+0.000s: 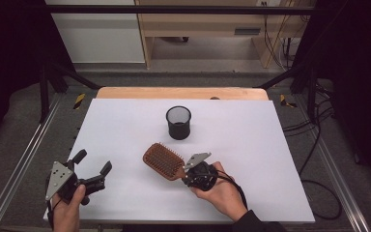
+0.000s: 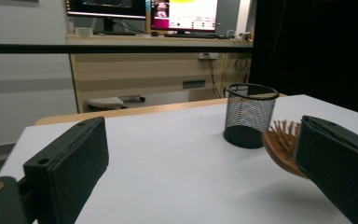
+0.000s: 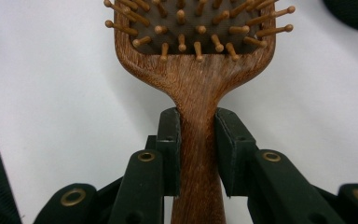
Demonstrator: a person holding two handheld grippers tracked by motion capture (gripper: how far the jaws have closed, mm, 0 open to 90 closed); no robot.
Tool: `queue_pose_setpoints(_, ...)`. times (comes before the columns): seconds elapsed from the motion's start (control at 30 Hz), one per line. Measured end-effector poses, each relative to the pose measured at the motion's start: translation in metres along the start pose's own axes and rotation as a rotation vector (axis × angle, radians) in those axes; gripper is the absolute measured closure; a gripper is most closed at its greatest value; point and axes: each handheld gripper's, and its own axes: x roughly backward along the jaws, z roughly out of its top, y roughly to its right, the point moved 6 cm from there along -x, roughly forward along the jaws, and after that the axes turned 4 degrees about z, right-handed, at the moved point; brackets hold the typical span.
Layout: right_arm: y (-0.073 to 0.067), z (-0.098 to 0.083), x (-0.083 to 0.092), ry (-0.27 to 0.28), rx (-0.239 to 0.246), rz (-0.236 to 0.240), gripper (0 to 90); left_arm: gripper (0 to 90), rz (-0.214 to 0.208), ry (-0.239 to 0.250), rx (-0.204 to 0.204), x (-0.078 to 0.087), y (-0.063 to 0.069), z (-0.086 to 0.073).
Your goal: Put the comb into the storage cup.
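A wooden paddle hairbrush (image 1: 163,160) with its bristles up is held just above the white table (image 1: 125,125), near the front middle. My right gripper (image 1: 187,173) is shut on its handle (image 3: 197,140), both pads pressing the wood. The brush head (image 3: 193,28) points away from the jaws. A black mesh cup (image 1: 178,122) stands upright behind the brush, at the table's centre. My left gripper (image 1: 94,168) hovers open near the front left corner with nothing between its jaws; in its own view the cup (image 2: 250,115) and the brush head (image 2: 283,145) lie ahead to the right.
The table's wooden back edge (image 1: 181,93) runs behind the white sheet. Metal rails (image 1: 24,159) flank both sides, and cables (image 1: 319,159) trail on the floor to the right. A desk with monitors (image 2: 168,16) stands beyond the table.
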Motion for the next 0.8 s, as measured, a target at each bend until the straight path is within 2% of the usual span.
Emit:
queue_pose_setpoints(0.03,0.004,0.000,0.005,0.028,-0.003,-0.017,72.8,2.8,-0.006,0.004,0.005,0.000,0.003,0.001)
queue_pose_setpoints(0.07,0.004,0.000,0.005,0.028,-0.003,-0.017,72.8,2.8,-0.011,0.007,0.006,0.000,0.006,0.002)
queue_pose_setpoints(0.1,0.007,0.001,0.010,0.062,-0.011,-0.023,72.8,2.8,-0.028,0.013,0.006,-0.001,0.013,0.006)
queue_pose_setpoints(0.2,0.010,0.003,0.016,0.114,-0.021,-0.034,72.8,2.7,-0.045,0.022,0.019,-0.003,0.021,0.012)
queue_pose_setpoints(0.23,0.011,0.004,0.018,0.131,-0.021,-0.039,72.8,2.7,-0.071,0.023,0.032,-0.006,0.030,0.018)
queue_pose_setpoints(0.27,0.011,0.004,0.018,0.131,-0.021,-0.039,72.8,2.7,-0.071,0.023,0.032,-0.006,0.030,0.018)
queue_pose_setpoints(0.33,0.013,0.006,0.021,0.168,-0.029,-0.043,72.8,2.7,-0.100,0.022,0.032,-0.012,0.040,0.027)
queue_pose_setpoints(0.47,0.015,0.006,0.022,0.180,-0.024,-0.054,72.8,2.7,-0.141,0.025,0.003,-0.030,0.056,0.051)
queue_pose_setpoints(0.57,0.016,0.007,0.024,0.220,-0.047,-0.059,72.8,2.7,-0.161,0.048,0.022,-0.045,0.065,0.066)
queue_pose_setpoints(0.7,0.016,0.009,0.027,0.285,-0.063,-0.056,72.8,3.1,-0.168,0.069,0.087,-0.056,0.071,0.067)
queue_pose_setpoints(0.77,0.016,0.010,0.027,0.304,-0.061,-0.060,72.8,3.8,-0.173,0.045,0.078,-0.057,0.075,0.062)
queue_pose_setpoints(0.8,0.015,0.011,0.026,0.317,-0.058,-0.056,72.8,3.6,-0.171,0.053,0.085,-0.054,0.077,0.059)
